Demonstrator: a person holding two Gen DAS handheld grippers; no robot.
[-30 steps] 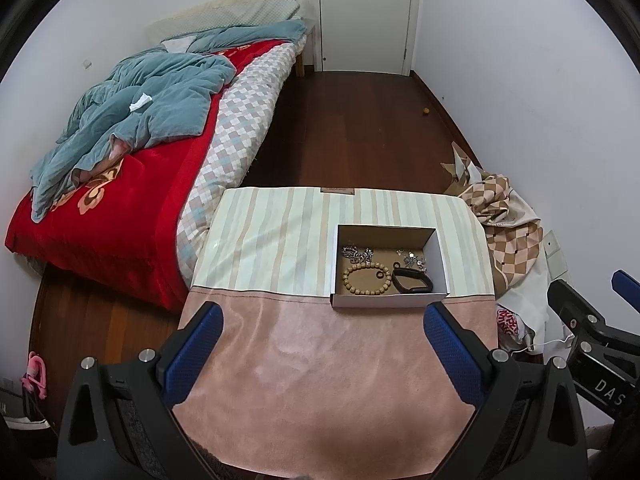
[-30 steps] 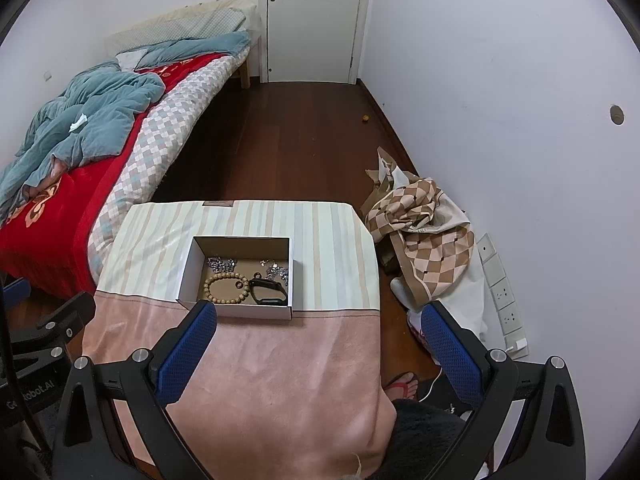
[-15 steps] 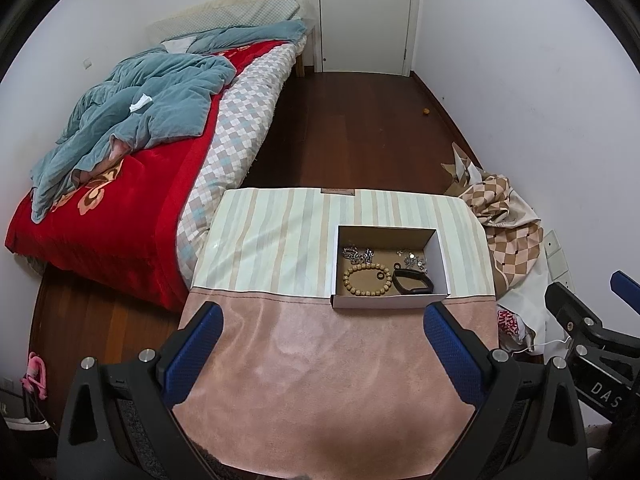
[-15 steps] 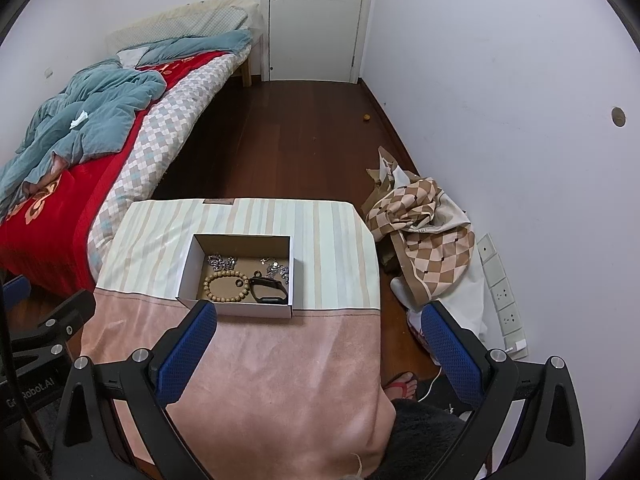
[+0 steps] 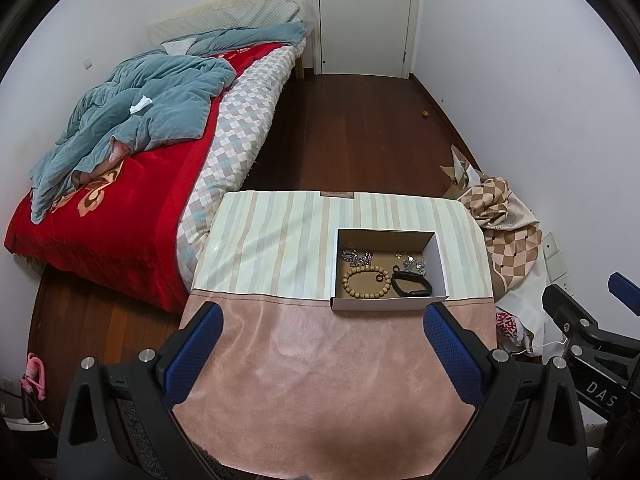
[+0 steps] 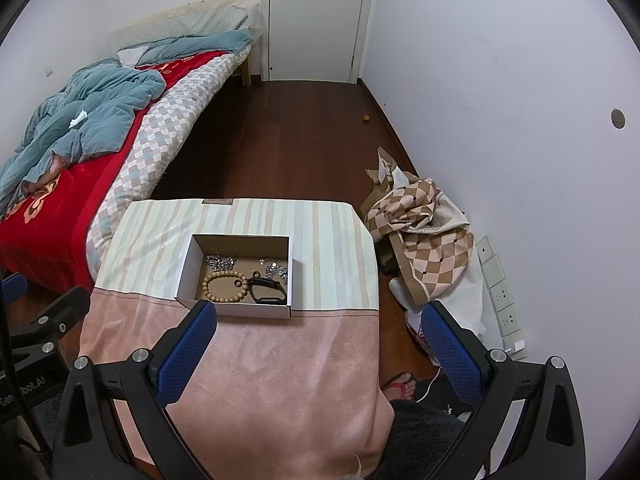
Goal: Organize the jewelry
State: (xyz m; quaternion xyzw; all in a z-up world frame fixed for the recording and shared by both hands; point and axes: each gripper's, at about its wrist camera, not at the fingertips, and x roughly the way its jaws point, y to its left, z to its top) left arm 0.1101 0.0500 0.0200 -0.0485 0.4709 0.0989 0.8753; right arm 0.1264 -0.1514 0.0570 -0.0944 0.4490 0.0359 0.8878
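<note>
An open white cardboard box [image 5: 440,258] [image 6: 186,264] stands on the cloth-covered table [image 5: 304,368] [image 6: 280,360]. Inside lie a wooden bead bracelet [image 5: 366,282] [image 6: 225,282], a black band [image 5: 412,284] [image 6: 268,292], a small dark ring [image 5: 377,278] and two silver chain pieces [image 5: 356,257] [image 5: 410,262]. My left gripper [image 5: 320,344] is open and empty, held high above the table's near half. My right gripper [image 6: 318,340] is open and empty, above the table's near right edge. Each gripper shows at the edge of the other's view.
A bed [image 5: 120,184] with a red blanket and blue quilt lies left of the table. Checked cloth [image 6: 424,236] is piled on the floor at the right by the wall. A foot in a red sandal [image 6: 400,384] is near the table's right side. A closed door [image 5: 364,16] is at the far end.
The right wrist view has risen slightly, so the box sits a little lower in it. The left gripper has barely moved. Both stay open.
</note>
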